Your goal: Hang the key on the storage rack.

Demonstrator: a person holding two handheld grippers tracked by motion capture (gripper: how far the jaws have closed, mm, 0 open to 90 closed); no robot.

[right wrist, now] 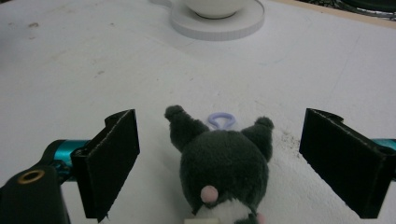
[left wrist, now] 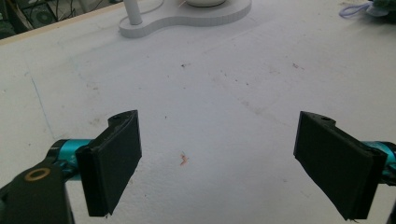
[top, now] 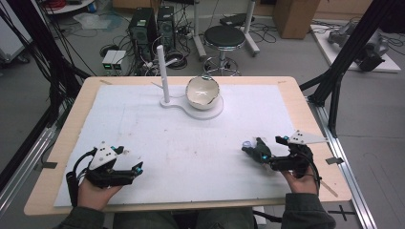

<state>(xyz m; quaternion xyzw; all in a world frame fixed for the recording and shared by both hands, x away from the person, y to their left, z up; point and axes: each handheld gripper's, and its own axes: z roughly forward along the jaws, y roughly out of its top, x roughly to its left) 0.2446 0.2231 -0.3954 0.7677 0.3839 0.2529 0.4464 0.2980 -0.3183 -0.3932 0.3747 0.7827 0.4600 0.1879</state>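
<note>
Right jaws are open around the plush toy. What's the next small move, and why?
Probably close the right gripper on the plush toy: it lies between the open jaws, untouched on either side. The left gripper is open over bare mat, so leave it.

Pretty even overhead light, bright on the white tabletop (top: pixel 191 143), shadows soft and short. The high view's a bit soft overall; both gripper views blow out slightly toward the far side.

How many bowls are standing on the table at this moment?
1. The white bowl sits on the round end of a white stand, at the far middle of the table, beside the stand's upright post. No other bowl is visible.
</note>
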